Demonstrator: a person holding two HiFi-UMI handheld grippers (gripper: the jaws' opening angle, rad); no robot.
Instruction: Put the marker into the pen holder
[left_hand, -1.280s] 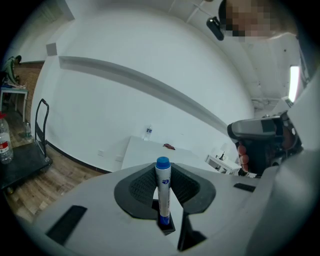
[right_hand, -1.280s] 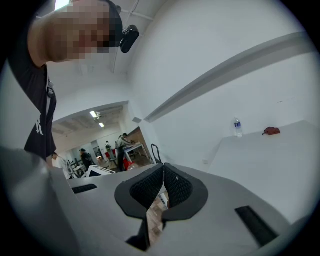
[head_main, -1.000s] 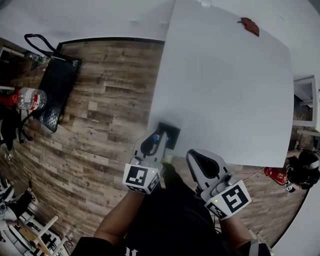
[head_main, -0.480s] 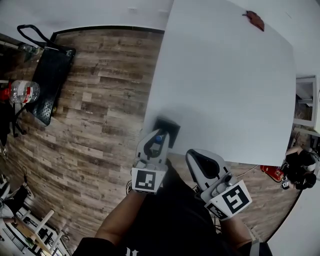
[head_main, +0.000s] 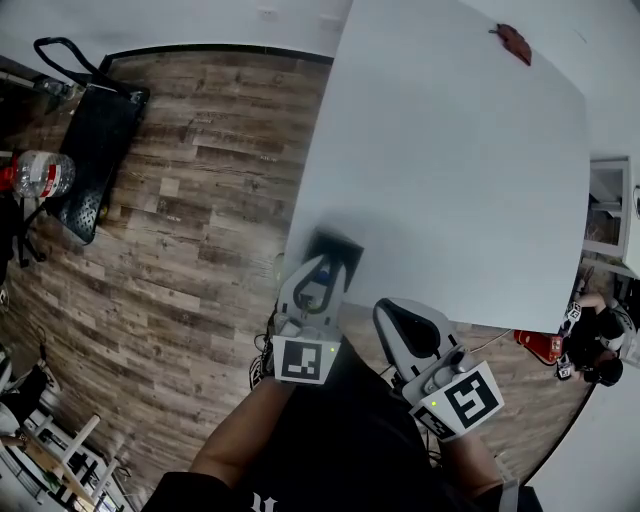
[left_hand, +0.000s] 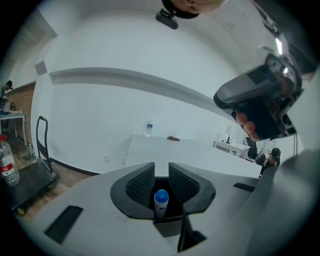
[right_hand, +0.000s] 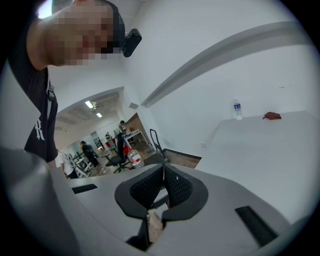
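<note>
My left gripper (head_main: 321, 274) hangs over the near left corner of the white table (head_main: 450, 150), shut on a white marker with a blue cap (head_main: 322, 276). Its tips sit right at the black pen holder (head_main: 338, 252). In the left gripper view the marker (left_hand: 161, 201) stands between the ribbed pads of the left gripper (left_hand: 161, 171), with the holder's dark opening behind it. My right gripper (head_main: 396, 314) floats off the table's near edge, shut with nothing in it; the right gripper view shows the right gripper (right_hand: 164, 169) with its pads meeting at the tips.
A reddish-brown object (head_main: 512, 42) lies at the table's far corner, with a small bottle (left_hand: 149, 128) beyond it. On the wooden floor to the left stand a black cart (head_main: 90, 150) and a water bottle (head_main: 35, 172). A red item (head_main: 540, 346) lies at right.
My left gripper with the marker has turned more upright and shifted slightly right, staying at the pen holder. The right gripper has hardly moved.
</note>
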